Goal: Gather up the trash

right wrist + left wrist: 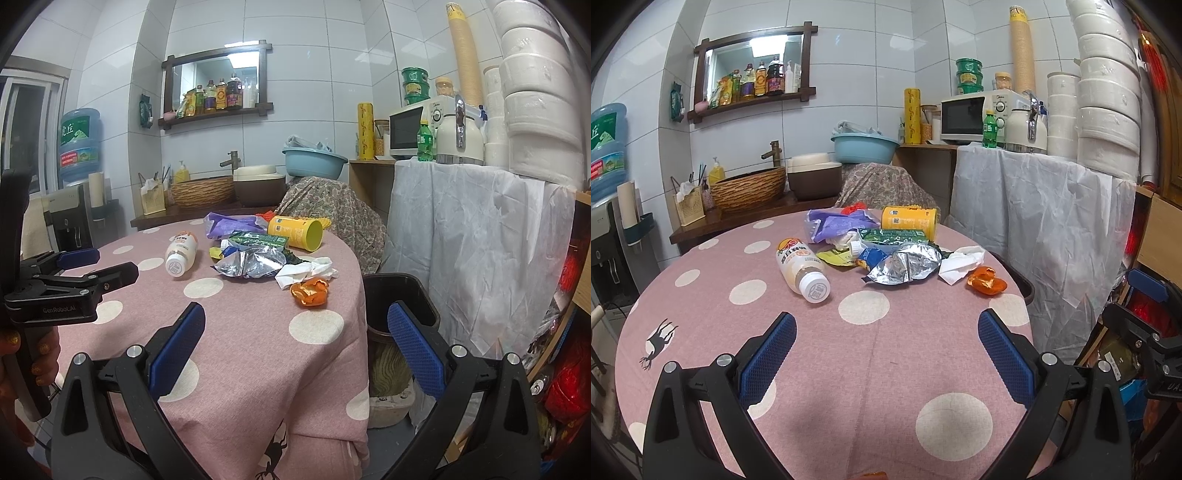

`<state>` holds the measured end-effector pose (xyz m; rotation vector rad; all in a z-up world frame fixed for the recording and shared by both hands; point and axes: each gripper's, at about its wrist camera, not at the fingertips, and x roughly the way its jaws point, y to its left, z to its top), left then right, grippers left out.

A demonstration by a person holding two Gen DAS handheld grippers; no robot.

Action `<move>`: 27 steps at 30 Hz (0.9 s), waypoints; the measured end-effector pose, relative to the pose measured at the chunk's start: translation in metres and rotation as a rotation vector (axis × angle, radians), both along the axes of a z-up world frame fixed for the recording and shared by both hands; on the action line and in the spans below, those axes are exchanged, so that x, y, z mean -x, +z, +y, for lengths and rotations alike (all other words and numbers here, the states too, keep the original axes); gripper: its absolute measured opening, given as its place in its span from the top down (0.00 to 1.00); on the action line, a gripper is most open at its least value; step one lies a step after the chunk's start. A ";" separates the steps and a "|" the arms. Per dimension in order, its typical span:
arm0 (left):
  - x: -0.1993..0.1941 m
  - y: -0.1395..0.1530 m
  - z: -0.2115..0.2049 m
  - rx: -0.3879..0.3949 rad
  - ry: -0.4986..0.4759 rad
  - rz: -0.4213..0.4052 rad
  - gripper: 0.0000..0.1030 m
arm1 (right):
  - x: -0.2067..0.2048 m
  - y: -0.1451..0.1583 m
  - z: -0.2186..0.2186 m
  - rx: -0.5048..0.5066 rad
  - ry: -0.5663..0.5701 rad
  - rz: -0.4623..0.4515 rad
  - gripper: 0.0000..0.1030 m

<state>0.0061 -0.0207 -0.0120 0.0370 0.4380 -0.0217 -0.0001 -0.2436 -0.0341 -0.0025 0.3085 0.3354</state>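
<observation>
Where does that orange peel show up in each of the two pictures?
Left wrist view: the orange peel lies right of centre, at the near right end of the trash pile.
Right wrist view: the orange peel sits near the middle, close to the table's right edge.
Shared landmark: the crumpled white tissue just behind it.

The bin (400, 295) beside the table (258, 350) shows only part of its rim; the right gripper's blue pad covers its near side, and in the left wrist view the table edge hides most of it. A green packet (892, 236) lies half buried under the foil bag (905, 264). An orange scrap (873, 475) is cut off by the bottom edge. Bottle labels on the far shelf (750, 103) are too small to read.
</observation>
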 end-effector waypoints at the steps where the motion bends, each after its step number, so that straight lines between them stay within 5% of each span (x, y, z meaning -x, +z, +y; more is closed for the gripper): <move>1: -0.002 0.000 0.001 0.000 -0.002 0.003 0.05 | -0.001 0.000 0.000 0.003 -0.001 0.000 0.05; 12: -0.028 -0.023 0.012 0.098 -0.045 0.142 0.05 | -0.032 -0.018 0.010 0.020 0.027 0.070 0.05; 27: -0.070 -0.036 0.035 0.048 0.017 0.234 0.05 | -0.117 -0.050 0.037 0.089 0.119 0.212 0.05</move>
